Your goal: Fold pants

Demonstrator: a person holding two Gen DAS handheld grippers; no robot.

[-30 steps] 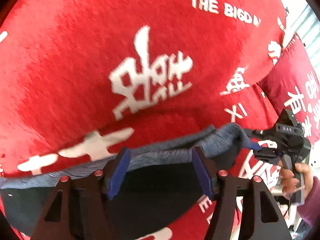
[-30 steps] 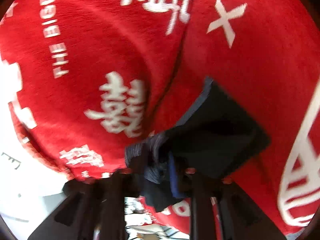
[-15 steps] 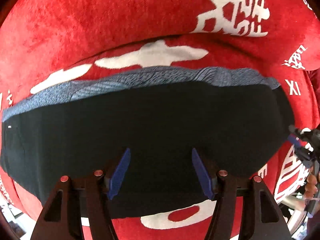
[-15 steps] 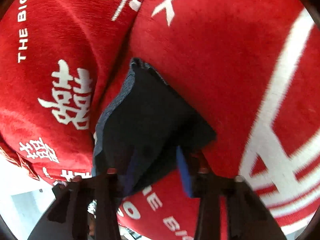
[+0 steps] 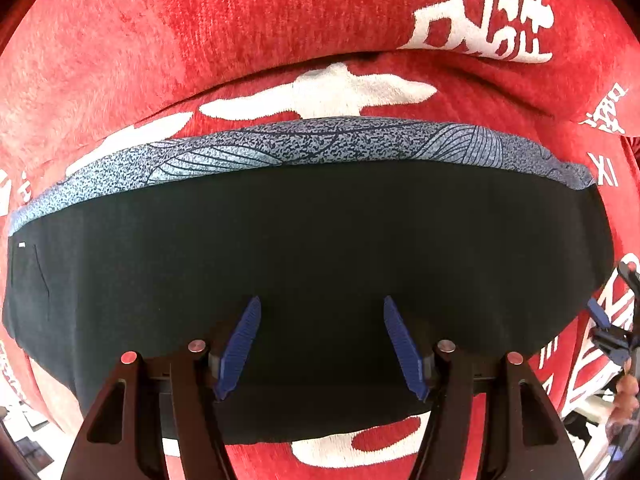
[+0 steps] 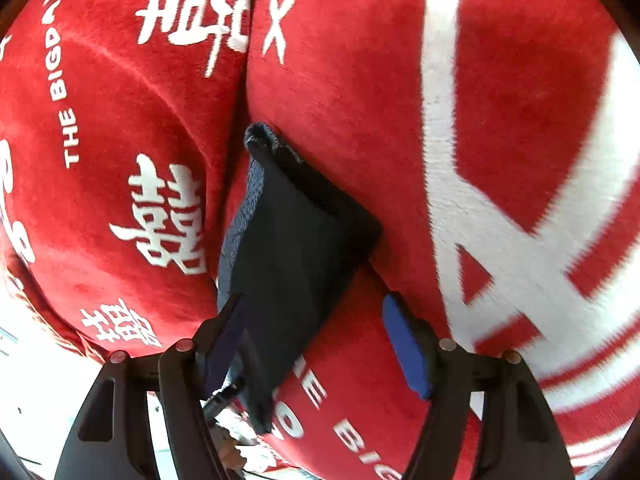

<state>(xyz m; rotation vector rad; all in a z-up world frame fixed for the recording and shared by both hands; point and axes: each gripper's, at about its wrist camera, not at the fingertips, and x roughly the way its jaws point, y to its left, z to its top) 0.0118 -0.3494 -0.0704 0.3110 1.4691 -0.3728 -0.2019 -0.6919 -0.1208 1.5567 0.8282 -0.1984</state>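
The pants (image 5: 312, 240) lie folded into a wide black band on the red sofa, with a grey patterned strip (image 5: 320, 144) along the far edge. My left gripper (image 5: 322, 340) is open and empty, its blue pads above the near part of the pants. In the right wrist view the pants (image 6: 292, 240) show end-on as a dark folded stack. My right gripper (image 6: 316, 344) is open at the near end of the pants, holding nothing. It also shows at the right edge of the left wrist view (image 5: 608, 320).
The red sofa seat (image 6: 400, 100) and back cushion (image 5: 240, 20) carry white lettering. A seam runs between seat and back cushion just behind the pants. A pale floor (image 6: 24, 392) shows beyond the sofa's edge at lower left.
Both grippers let go of the pants and opened. The pants now lie flat on the seat. Both grippers have drawn back toward the near edge.
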